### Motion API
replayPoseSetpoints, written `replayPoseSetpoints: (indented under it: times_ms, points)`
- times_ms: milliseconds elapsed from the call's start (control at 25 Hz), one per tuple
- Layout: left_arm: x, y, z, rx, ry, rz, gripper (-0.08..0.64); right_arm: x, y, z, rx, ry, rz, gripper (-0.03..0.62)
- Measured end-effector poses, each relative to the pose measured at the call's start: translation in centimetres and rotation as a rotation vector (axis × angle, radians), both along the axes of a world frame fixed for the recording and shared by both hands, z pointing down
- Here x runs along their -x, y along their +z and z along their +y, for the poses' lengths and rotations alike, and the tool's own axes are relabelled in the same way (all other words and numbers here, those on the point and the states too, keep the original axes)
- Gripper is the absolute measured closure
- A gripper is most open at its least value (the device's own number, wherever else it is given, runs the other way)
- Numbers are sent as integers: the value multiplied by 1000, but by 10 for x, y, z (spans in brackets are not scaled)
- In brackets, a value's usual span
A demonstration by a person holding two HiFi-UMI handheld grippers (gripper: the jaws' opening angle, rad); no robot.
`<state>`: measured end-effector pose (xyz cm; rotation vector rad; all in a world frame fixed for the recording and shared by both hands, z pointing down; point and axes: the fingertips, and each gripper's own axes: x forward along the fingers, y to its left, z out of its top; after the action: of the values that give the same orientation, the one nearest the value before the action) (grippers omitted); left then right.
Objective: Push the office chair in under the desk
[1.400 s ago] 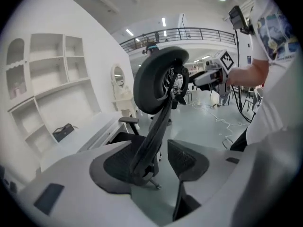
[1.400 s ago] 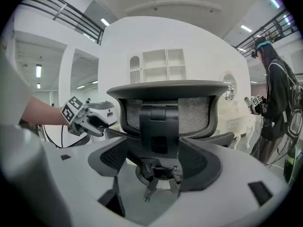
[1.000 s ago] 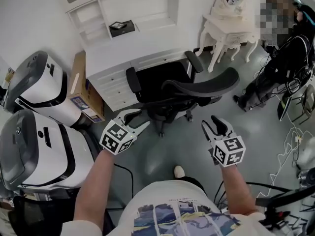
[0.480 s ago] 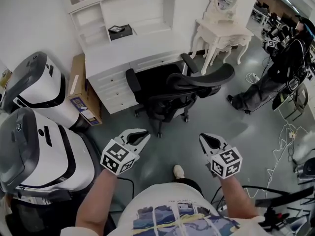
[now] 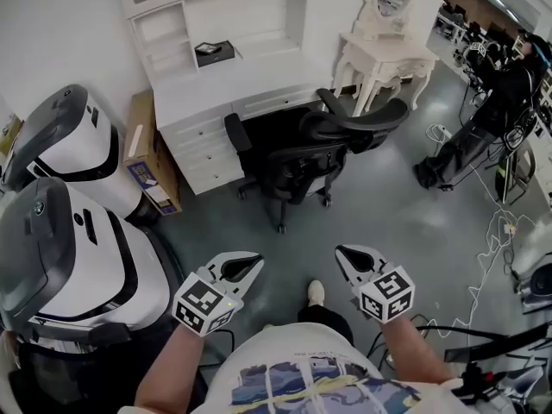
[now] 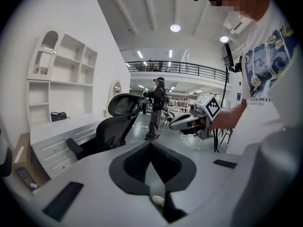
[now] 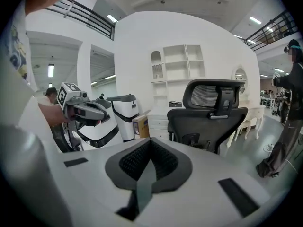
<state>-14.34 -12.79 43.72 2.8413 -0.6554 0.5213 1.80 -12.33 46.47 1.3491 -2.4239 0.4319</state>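
The black office chair (image 5: pixel 345 128) stands with its seat tucked into the knee space of the white desk (image 5: pixel 241 80), its backrest facing me. Both grippers hang well short of it, near my body, over bare floor. My left gripper (image 5: pixel 251 264) is shut with nothing between its jaws, and so is my right gripper (image 5: pixel 343 254). In the left gripper view the chair (image 6: pixel 116 122) is ahead at left and the right gripper (image 6: pixel 182 122) hangs beside it. The right gripper view shows the chair (image 7: pixel 215 112) from behind and the left gripper (image 7: pixel 99 113) at left.
Two large white pod-shaped machines (image 5: pixel 65 149) (image 5: pixel 78 266) stand at the left, with a cardboard box (image 5: pixel 142 153) beside the desk. A white dressing table with a mirror (image 5: pixel 388 46) is at the back right. A person (image 5: pixel 483 119) stands at the right, near cables (image 5: pixel 500 231) on the floor.
Both grippers have drawn back from the chair toward my body and their jaws have closed empty. The chair now sits farther from me, at the desk.
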Motion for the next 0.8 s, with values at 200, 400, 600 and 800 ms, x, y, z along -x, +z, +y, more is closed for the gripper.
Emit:
replayPoseSetpoints:
  times_ms: [200, 400, 600, 800]
  points:
    - [6, -4, 29, 2, 12, 2, 546, 19, -3, 22, -13, -40, 0, 566]
    - [10, -5, 48, 6, 1, 16, 546, 28, -5, 38, -23, -56, 4, 566]
    - [14, -4, 60, 10, -8, 19, 546, 32, -3, 51, -22, -60, 1, 566]
    - [15, -1, 71, 13, -1, 9, 546, 36, 0, 60, -20, -62, -1, 566]
